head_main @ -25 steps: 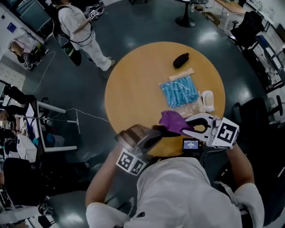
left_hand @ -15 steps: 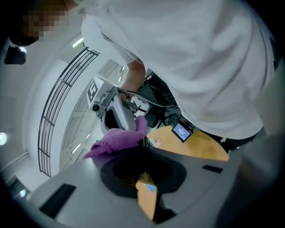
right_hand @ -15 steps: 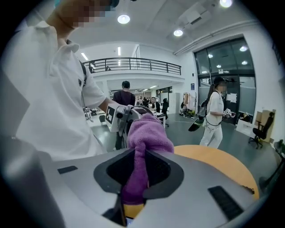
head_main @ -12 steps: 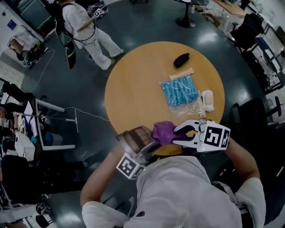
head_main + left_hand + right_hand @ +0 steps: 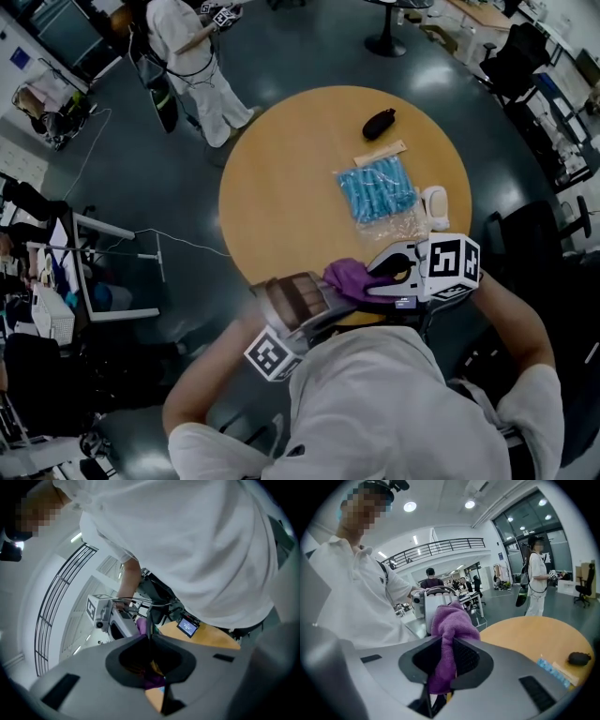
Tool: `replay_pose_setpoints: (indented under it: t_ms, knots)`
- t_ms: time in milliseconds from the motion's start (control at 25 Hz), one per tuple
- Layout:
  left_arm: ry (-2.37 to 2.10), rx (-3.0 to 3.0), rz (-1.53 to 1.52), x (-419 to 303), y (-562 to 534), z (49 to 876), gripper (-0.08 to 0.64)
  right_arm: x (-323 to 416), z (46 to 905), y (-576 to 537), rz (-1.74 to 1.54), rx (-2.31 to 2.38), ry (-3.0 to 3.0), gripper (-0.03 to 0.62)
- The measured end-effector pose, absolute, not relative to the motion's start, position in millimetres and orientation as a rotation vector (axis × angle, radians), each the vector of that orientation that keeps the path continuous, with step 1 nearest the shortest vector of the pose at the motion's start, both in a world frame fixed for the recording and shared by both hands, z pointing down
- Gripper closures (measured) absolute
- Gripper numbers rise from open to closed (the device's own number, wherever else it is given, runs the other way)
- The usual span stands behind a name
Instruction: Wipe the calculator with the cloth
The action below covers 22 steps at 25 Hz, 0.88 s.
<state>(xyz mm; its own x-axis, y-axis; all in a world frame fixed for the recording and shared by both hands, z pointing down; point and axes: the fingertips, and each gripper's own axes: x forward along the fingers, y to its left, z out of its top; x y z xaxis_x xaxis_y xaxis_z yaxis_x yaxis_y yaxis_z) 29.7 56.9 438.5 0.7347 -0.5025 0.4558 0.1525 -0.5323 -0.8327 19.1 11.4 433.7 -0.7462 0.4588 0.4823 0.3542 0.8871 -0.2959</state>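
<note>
Left gripper (image 5: 309,319): jaws clamped on the calculator (image 5: 292,295), which is held key side up over the near rim of the round surface (image 5: 281,187). Purple cloth (image 5: 349,276) sits at the calculator's right end and seems to touch it. Right gripper (image 5: 375,277): jaws closed on the cloth, which bunches out past their tips. Farther out on the surface, well apart from both grippers: blue packet (image 5: 377,187), white item (image 5: 435,206) just beside it, black pouch (image 5: 380,124).
</note>
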Motion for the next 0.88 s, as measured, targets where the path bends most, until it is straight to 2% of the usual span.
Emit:
replay_pose_setpoints:
  t_ms: [240,880]
  knots:
    - [0.185,-1.947,-0.806,30,69,428,0.517,25,428,12,0.434,-0.691,-2.48,0.522]
    - [0.184,-1.956,-0.713,43,89,401,0.517,31,471,13,0.562,-0.692,-2.415,0.522]
